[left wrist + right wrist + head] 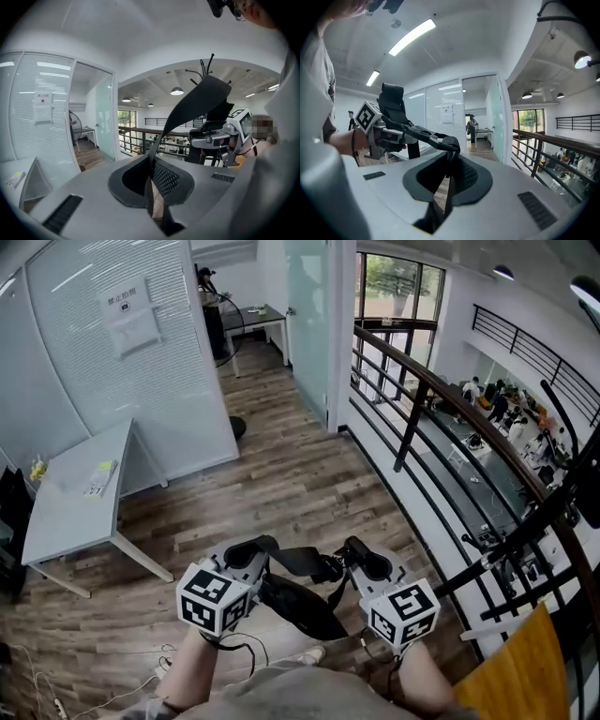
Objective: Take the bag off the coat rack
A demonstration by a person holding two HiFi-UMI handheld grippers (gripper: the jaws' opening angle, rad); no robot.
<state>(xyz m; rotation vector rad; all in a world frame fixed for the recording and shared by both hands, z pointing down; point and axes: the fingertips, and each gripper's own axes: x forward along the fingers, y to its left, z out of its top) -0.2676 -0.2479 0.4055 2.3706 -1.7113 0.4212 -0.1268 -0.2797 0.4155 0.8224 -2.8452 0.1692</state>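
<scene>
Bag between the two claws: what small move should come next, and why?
Probably carry it a little left, toward the table, to set it down. The left gripper and right gripper are each shut on the strap, and the bag hangs free between them over the floor, apart from the coat rack at the right, so it looks already off.

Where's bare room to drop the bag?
Table: near end is bare, papers sit toward the far end. The floor between table and railing is open. Crowded: the right side, with railing and coat rack; cables lie near left.
</scene>
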